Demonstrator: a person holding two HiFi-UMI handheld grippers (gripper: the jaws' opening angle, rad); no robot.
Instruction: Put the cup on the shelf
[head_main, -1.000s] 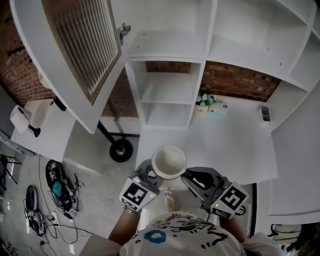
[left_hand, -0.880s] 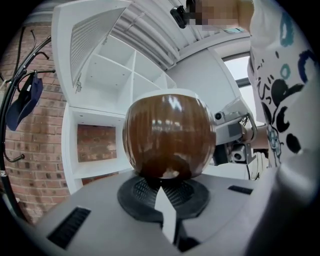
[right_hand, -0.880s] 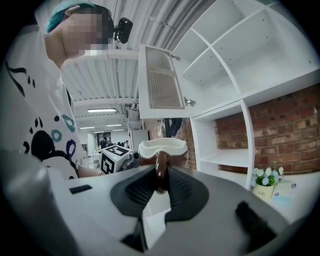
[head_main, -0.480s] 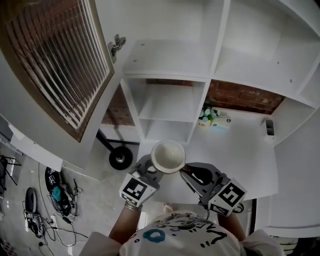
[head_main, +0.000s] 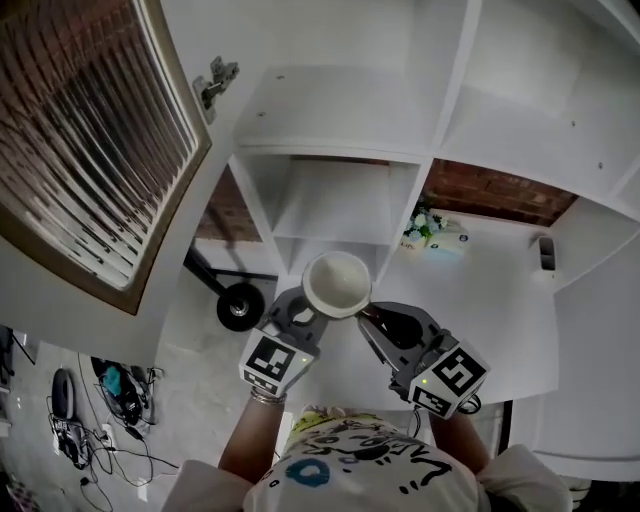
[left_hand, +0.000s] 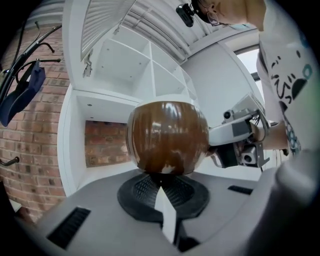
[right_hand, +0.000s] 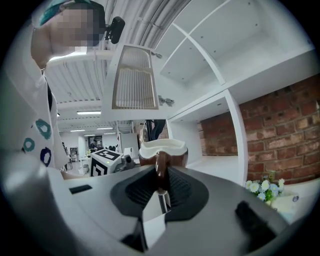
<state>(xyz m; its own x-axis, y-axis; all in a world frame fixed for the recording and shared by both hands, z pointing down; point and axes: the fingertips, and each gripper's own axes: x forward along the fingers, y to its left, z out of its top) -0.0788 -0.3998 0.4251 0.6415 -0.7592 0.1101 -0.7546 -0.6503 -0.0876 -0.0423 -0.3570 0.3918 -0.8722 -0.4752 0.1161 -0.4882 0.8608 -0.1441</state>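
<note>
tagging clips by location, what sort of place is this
Probably a mock home corner inside a lab or office: white shelf unit against a brick wall, cables strewn on the floor, strip-lit workspace behind.

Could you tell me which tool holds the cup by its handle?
The right tool: its jaws pinch the cup by its handle, whereas the left tool grips its body.

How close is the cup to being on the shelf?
Done: the cup is up in the air. In hand: the right claw pinches its handle and the left claw grips its brown bottom. Left: carry it to the white shelf and set it down; it isn't there yet.
</note>
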